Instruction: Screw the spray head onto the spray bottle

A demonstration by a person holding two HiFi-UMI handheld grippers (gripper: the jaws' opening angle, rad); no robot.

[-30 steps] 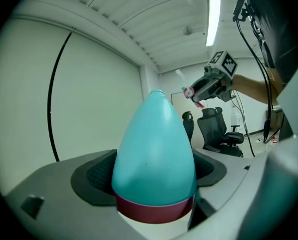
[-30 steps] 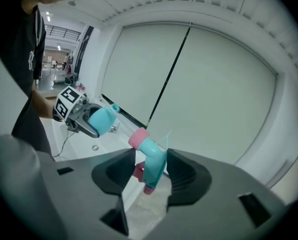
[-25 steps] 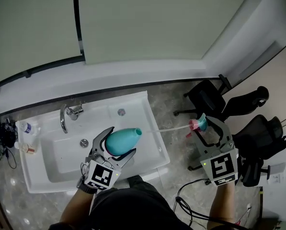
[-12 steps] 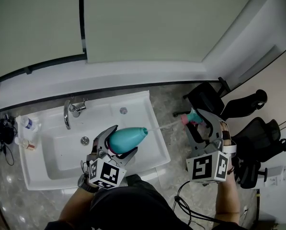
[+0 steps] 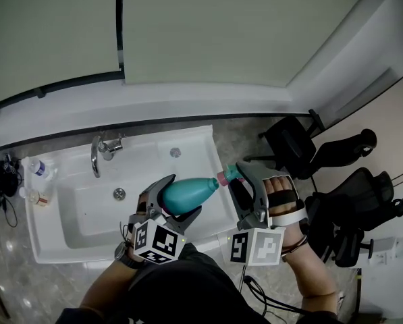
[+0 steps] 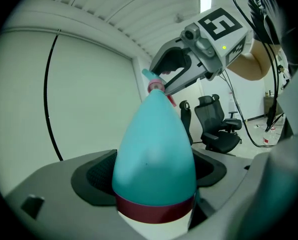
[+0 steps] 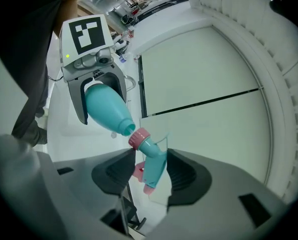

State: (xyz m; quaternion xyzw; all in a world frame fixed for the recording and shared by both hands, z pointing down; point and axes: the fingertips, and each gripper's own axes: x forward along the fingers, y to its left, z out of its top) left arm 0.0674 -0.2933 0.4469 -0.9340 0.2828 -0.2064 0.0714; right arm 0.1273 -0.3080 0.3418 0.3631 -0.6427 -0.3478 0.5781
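A teal spray bottle [image 5: 191, 192] with a dark red band lies nearly level above the sink's front right corner. My left gripper [image 5: 183, 196] is shut on its body, with the neck pointing right. My right gripper [image 5: 237, 179] is shut on the teal spray head [image 5: 229, 175]. The head's pink collar [image 7: 138, 138] sits against the bottle's open mouth at a slight angle. In the right gripper view the bottle [image 7: 105, 109] points toward me from the left gripper [image 7: 96, 100]. The left gripper view looks along the bottle [image 6: 153, 154] to the spray head [image 6: 154, 85].
Below the grippers is a white sink [image 5: 52, 245] with a chrome faucet [image 5: 96, 155]. Small bottles [image 5: 39, 169] stand on the counter at its left. Black office chairs [image 5: 292, 140] stand on the floor to the right, and cables lie near the person's feet.
My right gripper has swung left with the spray head. The clear dip tube has gone into the bottle, and the pink collar has reached the neck. The left gripper has barely moved.
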